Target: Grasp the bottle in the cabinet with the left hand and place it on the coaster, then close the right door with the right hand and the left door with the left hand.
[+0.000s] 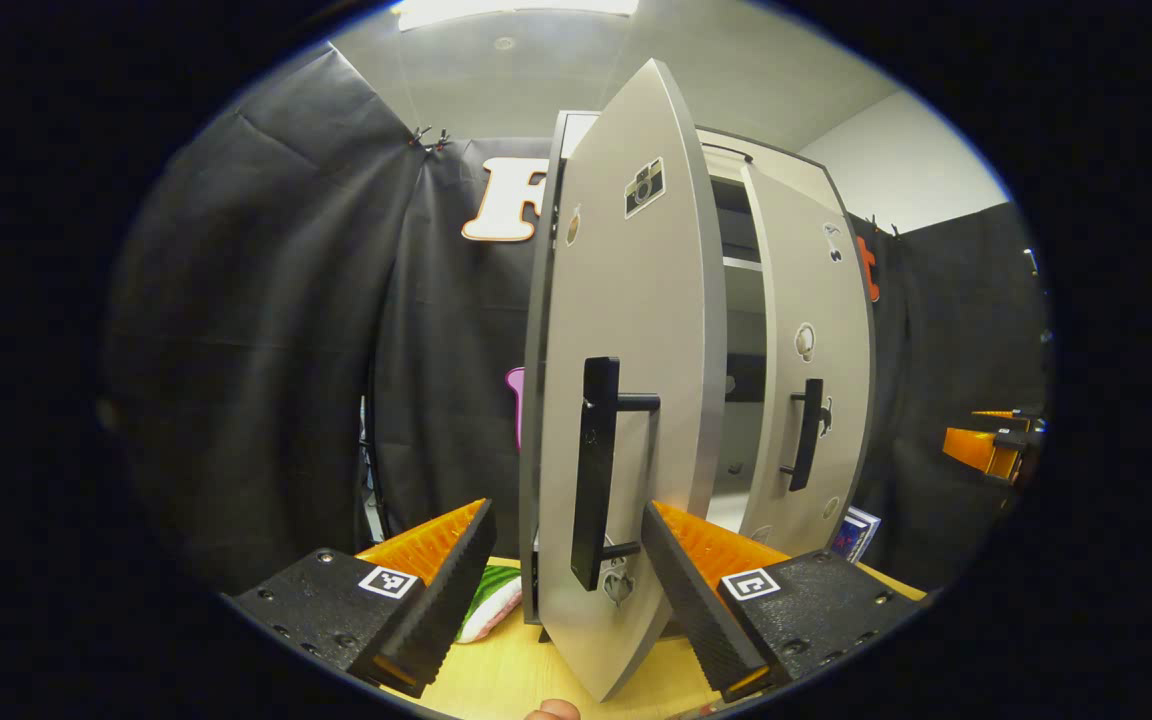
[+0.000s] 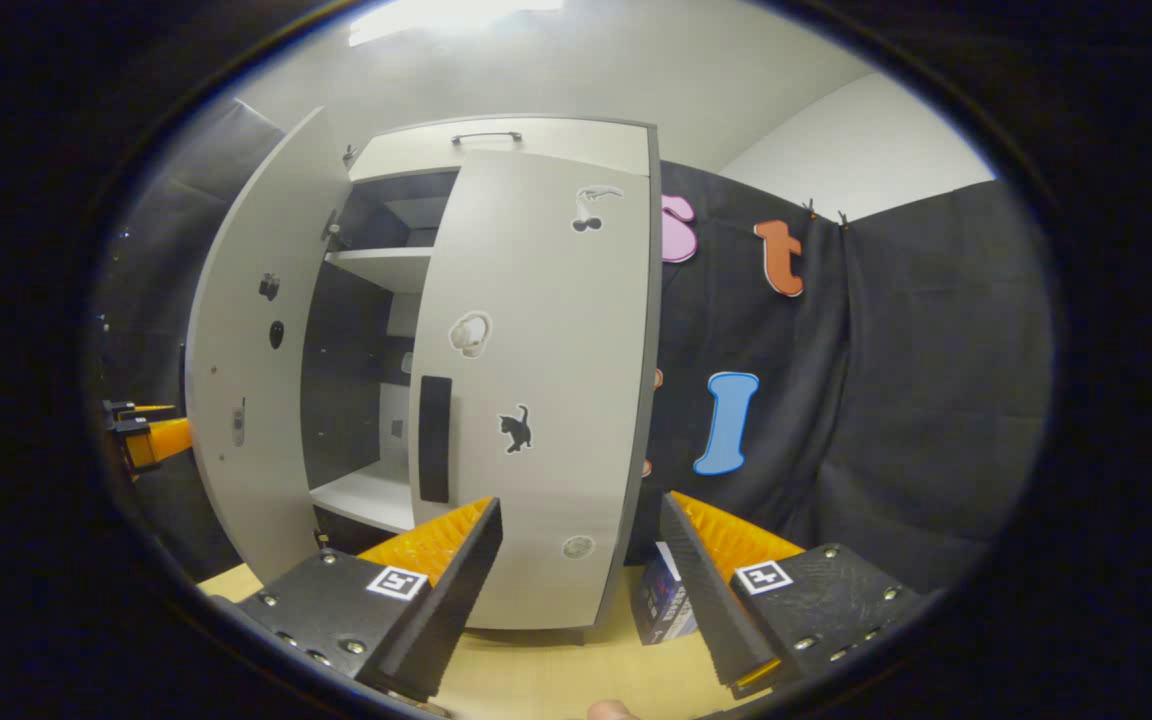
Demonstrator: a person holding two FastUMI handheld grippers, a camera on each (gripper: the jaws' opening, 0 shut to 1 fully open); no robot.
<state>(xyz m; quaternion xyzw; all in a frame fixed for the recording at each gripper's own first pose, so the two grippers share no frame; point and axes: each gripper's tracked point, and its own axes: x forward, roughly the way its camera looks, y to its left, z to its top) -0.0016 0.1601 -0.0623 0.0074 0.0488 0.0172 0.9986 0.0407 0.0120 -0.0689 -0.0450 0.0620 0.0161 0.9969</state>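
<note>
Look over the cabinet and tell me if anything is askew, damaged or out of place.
Nothing looks damaged or spilled. Both doors stand ajar: the left door swung well out, the right door nearly shut. The shelves that show through the gap look bare. Both hand-held grippers are open and holding nothing.

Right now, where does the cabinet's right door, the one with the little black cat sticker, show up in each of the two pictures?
Left gripper view: the right door stands right of centre, behind the left door, which swings out between the left gripper fingers.
Right gripper view: the right door sits in the middle, facing the camera, above the right gripper.
Shared landmark: the door's black handle, with the cat sticker beside it.
</note>
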